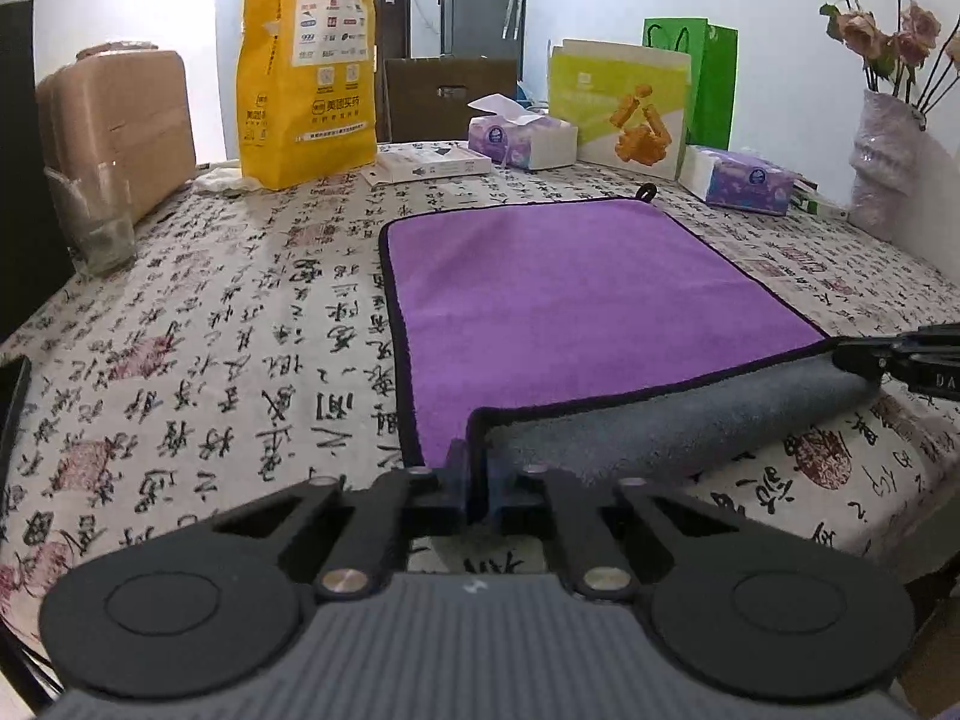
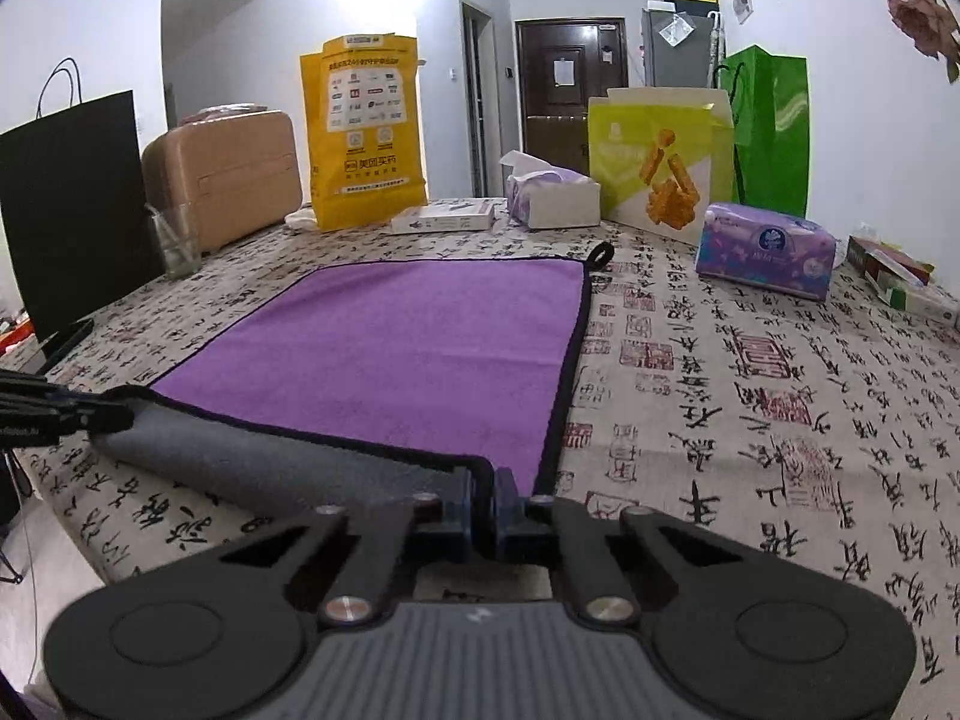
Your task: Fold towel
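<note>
Both grippers are clamping the towel's near edge: my left gripper (image 1: 478, 495) is pinching the near left corner with its jaws drawn narrow on the black hem, and my right gripper (image 2: 486, 507) is pinching the near right corner the same way. The towel (image 1: 558, 306) is lying on the tablecloth (image 1: 210, 348) with its purple face up, and the near edge is curling over between my two grippers, so the grey underside (image 1: 678, 420) is showing as a raised roll. How much cloth is sitting between the pads I cannot tell, since the finger mounts are covering the pinch in both views. In the left wrist view the right gripper is showing only as a dark tip at the right edge, cut off by the frame; in the right wrist view the left one is likewise cut off at the left edge. A small black loop (image 2: 602, 254) is sticking out at the towel's far right corner. Beyond the far edge a flat white box (image 1: 432, 163) is lying, with an open tissue pack (image 1: 522, 135) beside it, a yellow paper bag (image 1: 306, 72) and a green gift bag (image 2: 771, 126) standing behind. A second tissue pack (image 2: 765, 249) is lying well apart to the right. A clear glass (image 1: 93, 222) is standing at the left, its contents hard to make out, and a vase (image 1: 888, 168) of flowers is half cut off at the right.
</note>
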The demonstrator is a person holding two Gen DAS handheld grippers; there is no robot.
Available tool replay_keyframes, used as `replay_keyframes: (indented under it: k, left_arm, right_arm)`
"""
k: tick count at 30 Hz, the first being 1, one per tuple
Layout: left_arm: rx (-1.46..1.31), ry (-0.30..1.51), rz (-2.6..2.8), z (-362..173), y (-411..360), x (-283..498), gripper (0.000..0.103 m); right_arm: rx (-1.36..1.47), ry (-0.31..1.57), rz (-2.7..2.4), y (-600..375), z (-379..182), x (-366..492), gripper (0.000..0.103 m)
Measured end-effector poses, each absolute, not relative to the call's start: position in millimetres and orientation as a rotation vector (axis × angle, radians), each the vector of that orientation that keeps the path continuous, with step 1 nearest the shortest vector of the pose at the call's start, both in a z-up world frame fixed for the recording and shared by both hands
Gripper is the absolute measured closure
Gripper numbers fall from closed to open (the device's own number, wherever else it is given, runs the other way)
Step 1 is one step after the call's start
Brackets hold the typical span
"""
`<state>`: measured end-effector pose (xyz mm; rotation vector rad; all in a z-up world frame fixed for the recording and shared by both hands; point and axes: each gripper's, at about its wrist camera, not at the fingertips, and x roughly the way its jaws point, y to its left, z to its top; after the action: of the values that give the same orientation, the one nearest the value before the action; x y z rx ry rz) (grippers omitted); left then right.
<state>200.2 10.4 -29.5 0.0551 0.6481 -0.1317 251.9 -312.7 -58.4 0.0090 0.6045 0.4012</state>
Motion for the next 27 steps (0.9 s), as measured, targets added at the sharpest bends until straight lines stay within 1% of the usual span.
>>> replay_keyframes:
  k: [12,22,27]
  left_arm:
    - [0.067,0.602,-0.120,-10.9,11.5,222.8,0.097]
    - [0.079,0.557,-0.113,5.3,13.7,271.9,0.097]
    - [0.064,0.570,-0.113,10.7,19.1,306.0,0.097]
  right_arm:
    - [-0.026,0.569,0.408,-311.0,-46.4,274.7,0.098]
    - [-0.090,0.511,0.413,-303.2,-30.3,321.2,0.098]
    - [-0.109,0.505,0.417,-299.1,-24.3,356.6,0.098]
